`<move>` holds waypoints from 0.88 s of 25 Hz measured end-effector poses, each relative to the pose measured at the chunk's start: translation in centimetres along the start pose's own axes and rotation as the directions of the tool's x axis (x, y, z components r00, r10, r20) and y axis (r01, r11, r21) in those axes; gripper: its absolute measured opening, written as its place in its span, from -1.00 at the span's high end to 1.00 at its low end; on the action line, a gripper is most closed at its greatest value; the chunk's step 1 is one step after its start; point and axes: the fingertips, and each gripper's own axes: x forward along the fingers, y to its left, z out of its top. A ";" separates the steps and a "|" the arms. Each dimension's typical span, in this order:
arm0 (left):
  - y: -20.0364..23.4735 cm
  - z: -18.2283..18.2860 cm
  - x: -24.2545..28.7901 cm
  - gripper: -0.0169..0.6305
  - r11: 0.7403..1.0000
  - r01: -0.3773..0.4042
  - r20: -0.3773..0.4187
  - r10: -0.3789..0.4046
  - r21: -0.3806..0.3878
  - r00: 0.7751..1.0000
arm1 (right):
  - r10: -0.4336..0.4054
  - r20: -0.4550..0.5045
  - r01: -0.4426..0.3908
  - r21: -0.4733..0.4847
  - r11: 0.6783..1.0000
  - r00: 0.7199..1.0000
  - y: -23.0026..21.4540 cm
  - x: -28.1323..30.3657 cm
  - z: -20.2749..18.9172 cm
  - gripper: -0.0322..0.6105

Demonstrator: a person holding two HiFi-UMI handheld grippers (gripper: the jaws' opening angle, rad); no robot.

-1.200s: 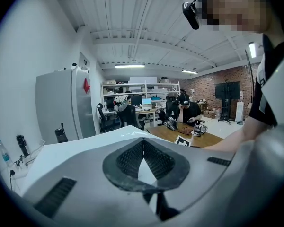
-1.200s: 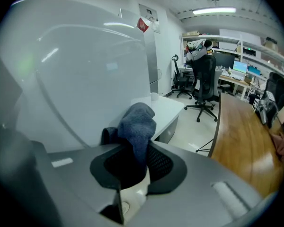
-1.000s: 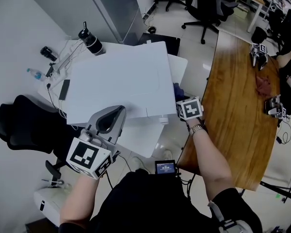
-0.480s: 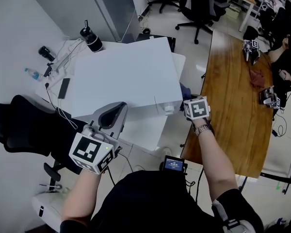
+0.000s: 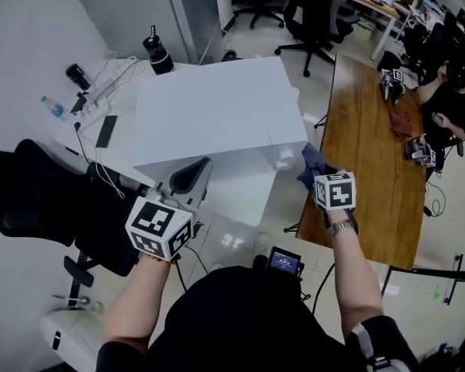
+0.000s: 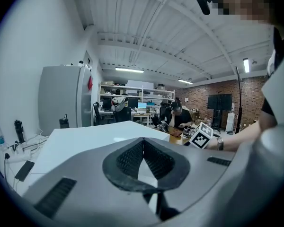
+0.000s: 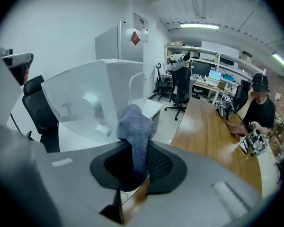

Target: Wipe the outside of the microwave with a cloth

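The white microwave (image 5: 217, 111) stands on a white table (image 5: 240, 196). My right gripper (image 5: 318, 173) is shut on a blue-grey cloth (image 5: 311, 165) just off the microwave's front right corner, over the edge of the wooden table. In the right gripper view the cloth (image 7: 135, 126) bunches up out of the right gripper (image 7: 135, 162), with the microwave (image 7: 94, 98) to its left. My left gripper (image 5: 195, 169) is shut and holds nothing, its tips at the microwave's front left face. The left gripper view looks over the left gripper (image 6: 143, 148) across the microwave's top (image 6: 85, 141).
A long wooden table (image 5: 372, 146) on the right carries other grippers (image 5: 389, 84) and a red cloth (image 5: 403, 122); a person (image 5: 449, 107) sits beyond it. A black chair (image 5: 39, 192) stands at the left. A dark bottle (image 5: 159, 53), cables and a phone (image 5: 106, 130) lie behind the microwave.
My right gripper has drawn back and up with the cloth, from the microwave's right side to off its front corner. The left gripper slid along the front.
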 end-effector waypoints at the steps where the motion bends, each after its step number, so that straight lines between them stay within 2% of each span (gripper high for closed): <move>1: 0.1 -0.3 -0.4 0.93 1.000 0.001 0.002 -0.001 -0.006 1.000 | -0.001 0.004 0.001 -0.005 1.000 1.000 0.6 -0.8 -0.1 0.67; 6: 0.9 -1.5 -2.8 0.93 0.999 -0.005 0.005 0.005 -0.033 1.000 | 0.026 0.031 -0.024 -0.048 0.999 0.999 5.3 -3.9 -0.3 0.67; 12: 3.5 -3.1 -6.5 0.93 0.996 -0.057 0.005 0.057 -0.065 0.998 | 0.128 0.068 -0.117 -0.147 0.982 0.989 13.7 -5.0 1.1 0.67; 17: 5.7 -4.5 -10.1 0.93 0.990 -0.113 -0.005 0.113 -0.086 0.994 | 0.238 0.090 -0.209 -0.249 0.946 0.967 21.7 -4.8 3.2 0.67; 22: 7.9 -5.8 -14.2 0.93 0.979 -0.175 -0.007 0.176 -0.104 0.984 | 0.336 0.080 -0.290 -0.346 0.892 0.938 29.6 -4.1 4.5 0.67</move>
